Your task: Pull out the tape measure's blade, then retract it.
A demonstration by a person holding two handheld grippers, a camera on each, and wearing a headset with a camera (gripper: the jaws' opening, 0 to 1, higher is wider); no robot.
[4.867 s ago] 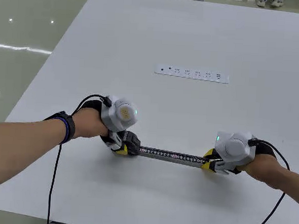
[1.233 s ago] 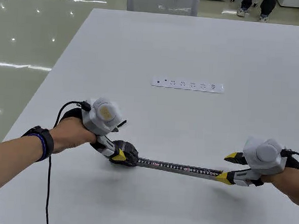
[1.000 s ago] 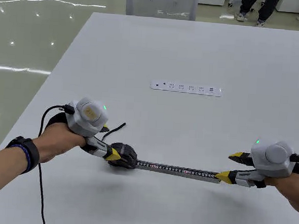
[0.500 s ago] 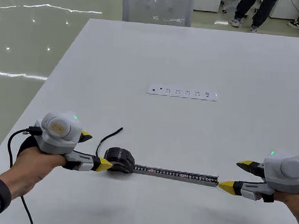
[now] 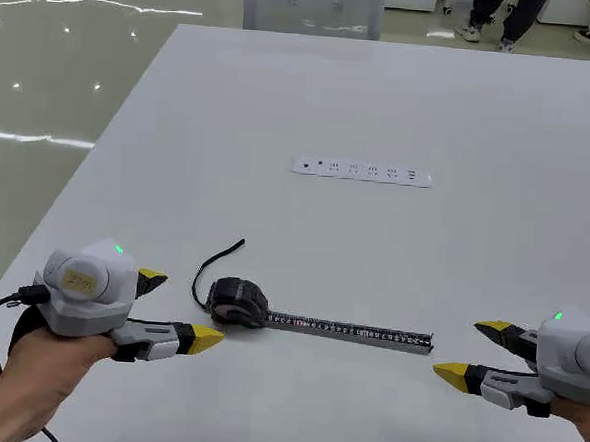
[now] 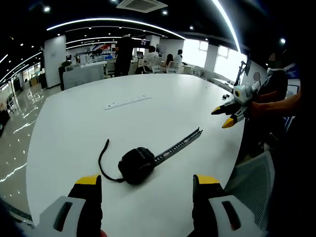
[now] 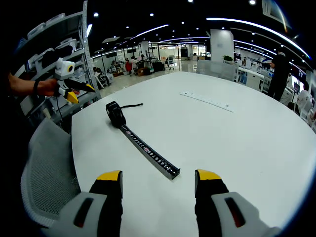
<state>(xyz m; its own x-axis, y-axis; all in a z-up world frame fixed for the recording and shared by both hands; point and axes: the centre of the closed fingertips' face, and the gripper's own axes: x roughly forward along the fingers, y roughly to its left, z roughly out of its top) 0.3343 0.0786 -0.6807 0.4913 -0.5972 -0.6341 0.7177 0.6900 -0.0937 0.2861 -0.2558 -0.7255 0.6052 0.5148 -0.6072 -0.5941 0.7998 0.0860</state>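
Observation:
A black tape measure (image 5: pixel 237 302) lies on the white table (image 5: pixel 383 96), its blade (image 5: pixel 350 332) pulled out to the right and resting flat. A black wrist strap (image 5: pixel 210 264) curls off the case. My left gripper (image 5: pixel 178 312) hovers open just left of the case, holding nothing. My right gripper (image 5: pixel 481 351) is open a short way right of the blade's tip (image 5: pixel 429 341), apart from it. The left gripper view has the case (image 6: pixel 137 164) between and beyond the yellow-tipped jaws. In the right gripper view the blade end (image 7: pixel 173 173) lies just ahead of the jaws.
A white power strip (image 5: pixel 362 171) lies further back on the table. The table's left edge (image 5: pixel 33 245) runs close to my left hand. People stand beyond the far edge, and a mesh chair (image 7: pixel 44 168) sits beside the table.
Both grippers have let go and drawn back: the left off the case, the right off the blade tip. The tape measure stays put with the blade out.

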